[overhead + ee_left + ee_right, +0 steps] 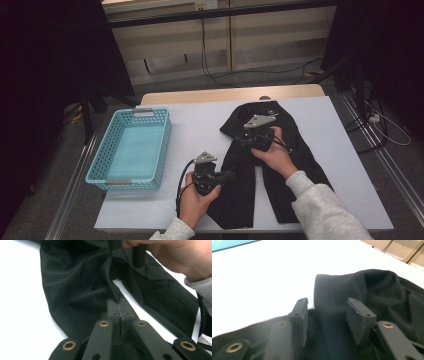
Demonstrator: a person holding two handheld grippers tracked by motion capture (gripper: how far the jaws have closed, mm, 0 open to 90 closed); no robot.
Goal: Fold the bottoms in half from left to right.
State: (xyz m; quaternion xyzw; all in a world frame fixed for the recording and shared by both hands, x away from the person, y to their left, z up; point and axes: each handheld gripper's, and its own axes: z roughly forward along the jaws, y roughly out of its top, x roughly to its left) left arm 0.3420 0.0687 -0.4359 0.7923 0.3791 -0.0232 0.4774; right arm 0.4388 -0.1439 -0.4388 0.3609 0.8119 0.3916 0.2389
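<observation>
A black garment (300, 145) lies spread on the white table (200, 130), its two legs running toward the near edge. My left gripper (231, 175) sits at the garment's left leg, shut on a raised fold of the black cloth (75, 285); in the left gripper view the gripper (119, 306) has its pads pressed together with the fabric pinched between them. My right gripper (245, 135) hovers over the upper left part of the garment. In the right gripper view this gripper (327, 315) stands open, a hump of black cloth (374, 290) lying beyond and below the pads, untouched.
A light blue perforated basket (102, 145) stands at the table's left side with nothing in it. Bare white table (274, 272) lies between basket and garment. Cables run across the floor behind the table. The person's right hand (180, 255) is close above the left gripper's fold.
</observation>
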